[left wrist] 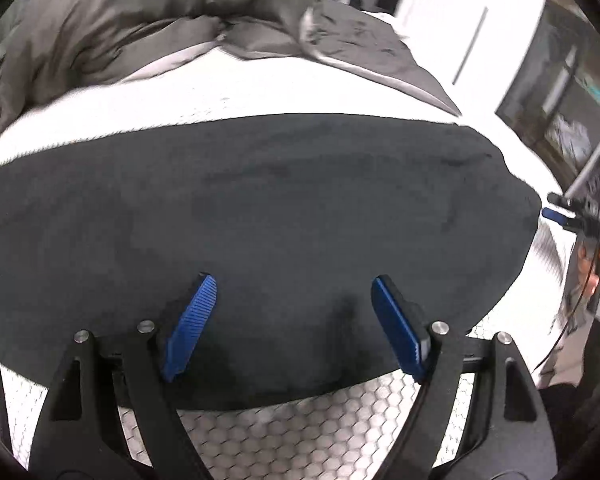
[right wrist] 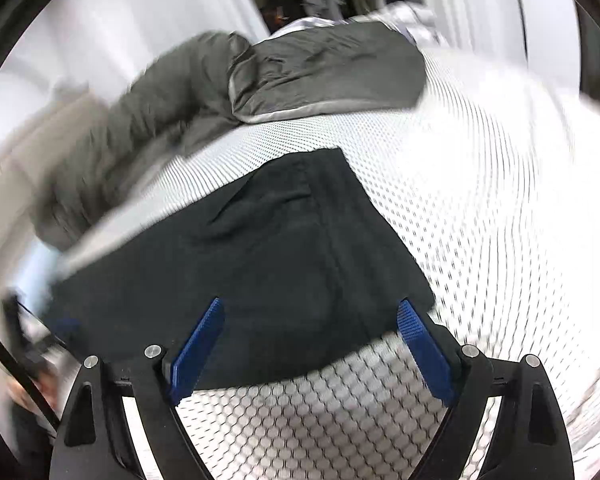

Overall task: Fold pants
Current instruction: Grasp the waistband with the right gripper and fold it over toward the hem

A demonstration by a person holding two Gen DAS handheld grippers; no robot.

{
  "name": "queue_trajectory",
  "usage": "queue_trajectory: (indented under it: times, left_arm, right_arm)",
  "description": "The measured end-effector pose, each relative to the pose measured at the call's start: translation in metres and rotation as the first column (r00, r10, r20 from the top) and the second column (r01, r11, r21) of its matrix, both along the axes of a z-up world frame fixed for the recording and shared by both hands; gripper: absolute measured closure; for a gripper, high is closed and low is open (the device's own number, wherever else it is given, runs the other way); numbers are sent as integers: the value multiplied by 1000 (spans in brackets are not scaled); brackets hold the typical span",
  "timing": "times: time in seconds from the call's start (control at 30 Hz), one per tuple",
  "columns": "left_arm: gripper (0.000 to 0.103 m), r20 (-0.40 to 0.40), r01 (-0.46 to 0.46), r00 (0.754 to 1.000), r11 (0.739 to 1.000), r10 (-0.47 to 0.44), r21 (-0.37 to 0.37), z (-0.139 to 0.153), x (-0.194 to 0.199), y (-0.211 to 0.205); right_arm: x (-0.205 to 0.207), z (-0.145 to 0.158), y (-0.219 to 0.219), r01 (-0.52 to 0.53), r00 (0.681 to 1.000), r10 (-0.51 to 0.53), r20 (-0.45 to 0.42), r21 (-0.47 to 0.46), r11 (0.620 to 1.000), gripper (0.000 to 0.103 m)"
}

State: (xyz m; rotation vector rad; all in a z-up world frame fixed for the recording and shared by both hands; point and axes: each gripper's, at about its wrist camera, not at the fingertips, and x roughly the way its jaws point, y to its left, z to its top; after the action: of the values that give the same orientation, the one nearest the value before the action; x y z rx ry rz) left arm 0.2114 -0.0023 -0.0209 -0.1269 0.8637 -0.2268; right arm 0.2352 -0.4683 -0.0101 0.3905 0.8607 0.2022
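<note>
Both tongs (left wrist: 292, 282) (right wrist: 310, 306) agape above pants (left wrist: 260, 216)

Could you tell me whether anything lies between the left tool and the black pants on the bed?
Nothing visible does. The left tool hangs with open jaws directly over the near edge of the black pants, which lie flat on the white mattress. The grey duvet sits bunched well beyond them.

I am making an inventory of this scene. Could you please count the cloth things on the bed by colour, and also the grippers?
Black pants: 1
Grey duvet: 1
Grippers with blue pads: 2, left gripper and right gripper, both open and holding nothing
Total: 4
</note>
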Motion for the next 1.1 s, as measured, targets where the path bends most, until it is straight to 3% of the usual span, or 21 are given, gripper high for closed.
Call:
queue_trajectory:
  times: [0.13, 0.27, 0.33, 0.37, 0.47, 0.57, 0.8, 0.87, 0.97, 1.1]
  left_arm:
    - [25, -22, 2, 1000, 999, -2, 39, -7, 4, -10]
    - [25, -39, -30, 999, 999, 32, 37, -12, 7, -5]
    - [25, -35, -43, 998, 999, 44, 30, -12, 6, -1]
    - [25, -33, -51, 998, 998, 52, 31, -11, 5, 2]
    - [25, -19, -93, 995, 996, 93, 17, -9, 4, 11]
    - [25, -22, -107, 994, 994, 107, 0, -8, 5, 16]
    - [25, 17, -167, 986, 985, 168, -48, 7, -3, 44]
    - [25, 29, -194, 980, 979, 196, -66, 12, -8, 59]
    - [25, 35, -241, 969, 964, 246, -115, 17, -19, 87]
    - [25, 28, -312, 947, 938, 320, -148, 13, -36, 130]
  right_arm:
    - [14, -29, -16, 27, 996, -11, -88, 182, 983, 13]
    - [37, -42, -12, 78, 997, -72, -35, 214, 974, 12]
    - [45, -38, -5, 101, 995, -100, -14, 182, 978, 30]
    - [48, -33, 0, 108, 994, -109, -1, 158, 981, 59]
    - [52, -15, 10, 92, 993, -102, 63, 143, 985, 72]
    - [44, 12, 32, 50, 988, -61, 139, 85, 995, 77]
    - [31, 68, 130, -171, 945, 169, 279, -18, 985, 81]
    - [38, 75, 163, -230, 931, 221, 292, -3, 973, 81]
    - [52, 86, 222, -323, 898, 306, 315, 0, 946, 82]
    - [61, 97, 314, -465, 827, 445, 345, -26, 885, 88]
